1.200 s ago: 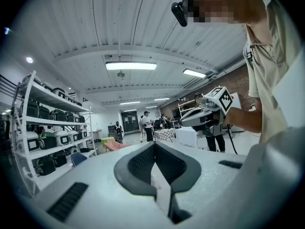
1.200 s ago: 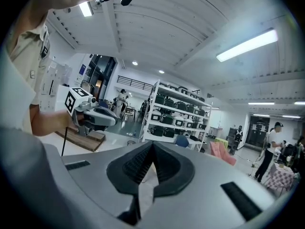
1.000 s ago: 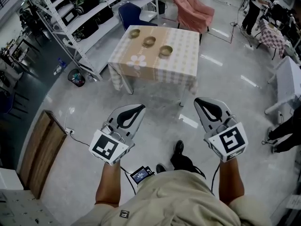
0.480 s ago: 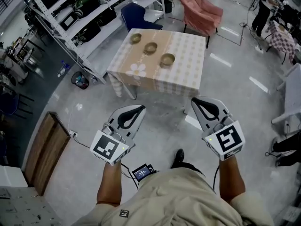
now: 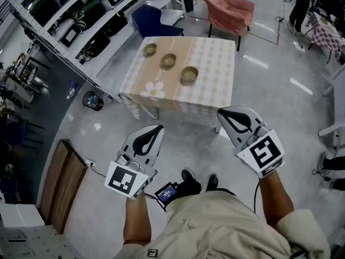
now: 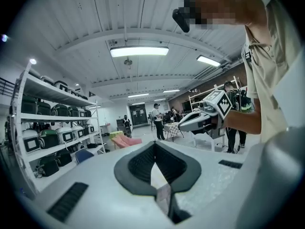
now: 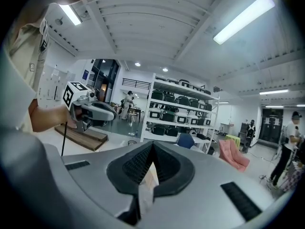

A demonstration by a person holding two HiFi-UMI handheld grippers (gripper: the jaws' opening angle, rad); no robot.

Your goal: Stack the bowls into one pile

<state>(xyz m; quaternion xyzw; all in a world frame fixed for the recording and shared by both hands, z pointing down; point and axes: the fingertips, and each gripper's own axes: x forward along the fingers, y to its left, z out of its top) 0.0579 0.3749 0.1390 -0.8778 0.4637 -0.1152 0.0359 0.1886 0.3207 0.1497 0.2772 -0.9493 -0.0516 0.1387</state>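
L gripper (image 5: 157, 128): jaws shut, tips pressed together, nothing between them. R gripper (image 5: 220, 113): jaws shut too, tips together, holds nothing. Both are up in the air over the floor (image 5: 280, 107), in front of the person (image 5: 215, 231), & they point toward the table (image 5: 215, 63). Neither one touches anything. Both are well apart from the table.

3 bowls sit on the table, each on its own, not stacked. They make a slanted row & don't touch each other. Far bowl (image 5: 150, 49) is by the far left corner. Mid bowl (image 5: 168, 60) is near it, a bit more toward the middle. Near bowl (image 5: 189, 74) is about in the middle of the table, closer to the near edge than the other 2.

A white flower print (image 5: 155, 90) is on the cloth by the near left corner. A pink chair (image 5: 226, 7) stands past the far edge. A blue chair (image 5: 153, 20) stands by the far left corner. Shelves (image 5: 81, 20) w/ dark boxes run along the left side of the room.
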